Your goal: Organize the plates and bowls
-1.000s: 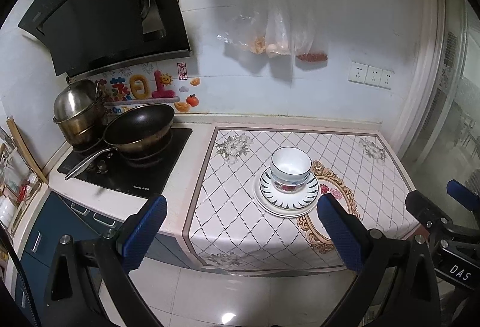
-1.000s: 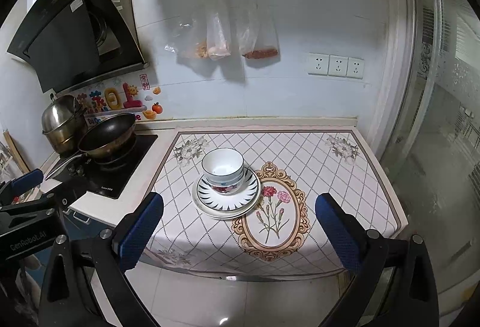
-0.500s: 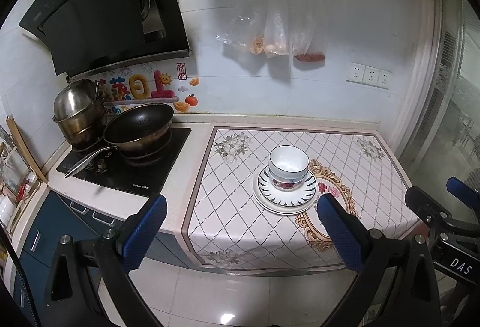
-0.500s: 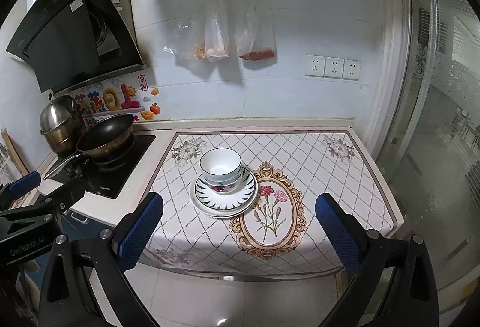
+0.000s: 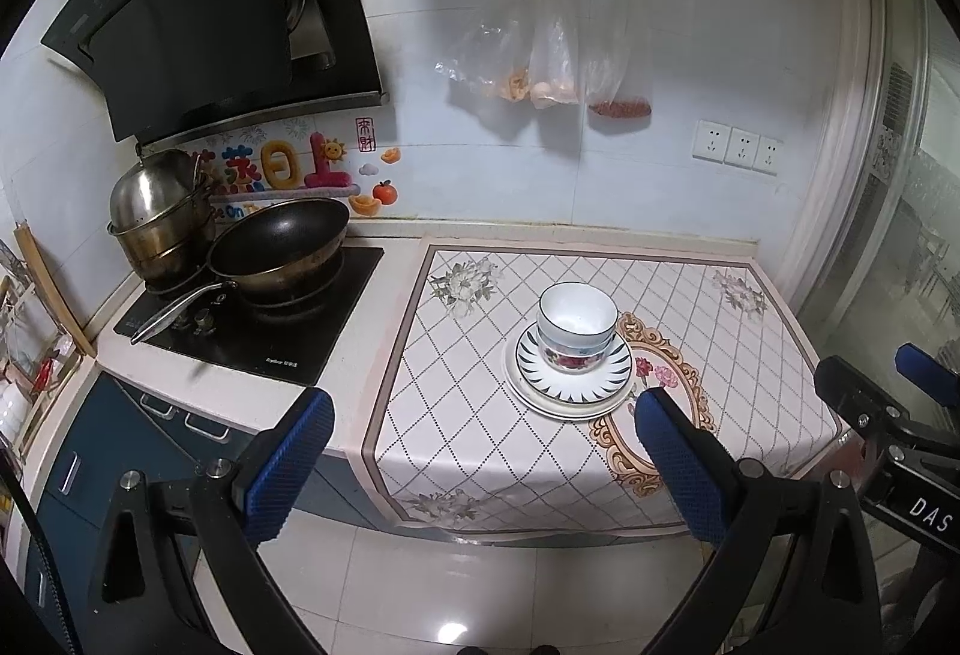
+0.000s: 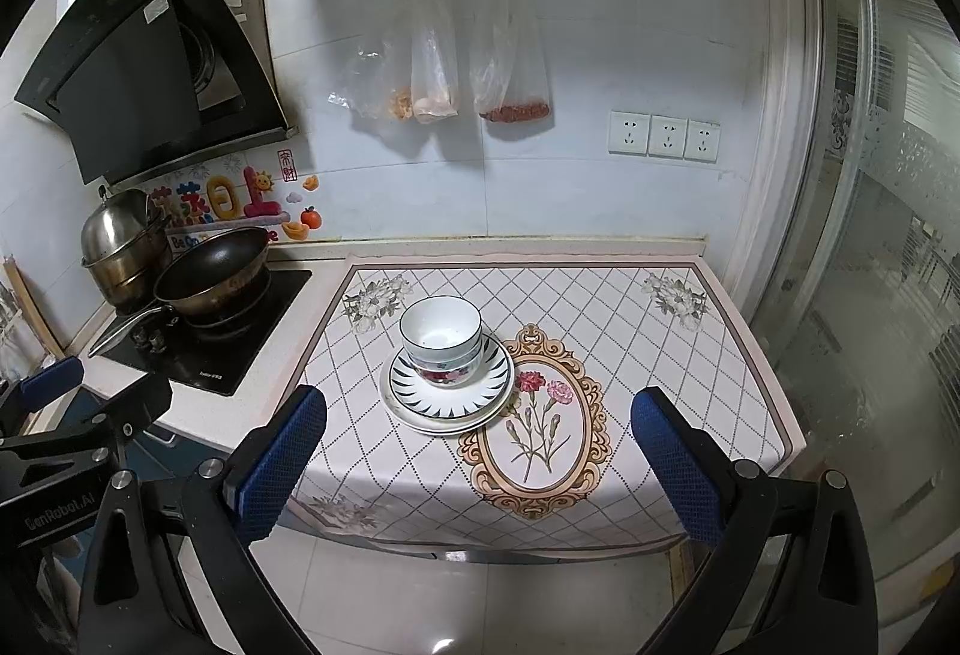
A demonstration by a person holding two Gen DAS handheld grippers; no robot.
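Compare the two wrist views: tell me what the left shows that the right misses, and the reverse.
Only the left wrist view shows the right gripper at its right edge and the blue drawer fronts under the stove. Only the right wrist view shows the whole carnation medallion on the mat, plus the left gripper at its left edge. Both show the stacked bowls on the plates, the wok and the hanging bags.

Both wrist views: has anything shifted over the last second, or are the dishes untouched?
Only the views drifted slightly; the bowls and plates sit a bit left of where they appeared before, so both grippers eased a little. Nothing was taken hold of or let go. The left gripper and right gripper stay open, short of the counter; the stack is unchanged.
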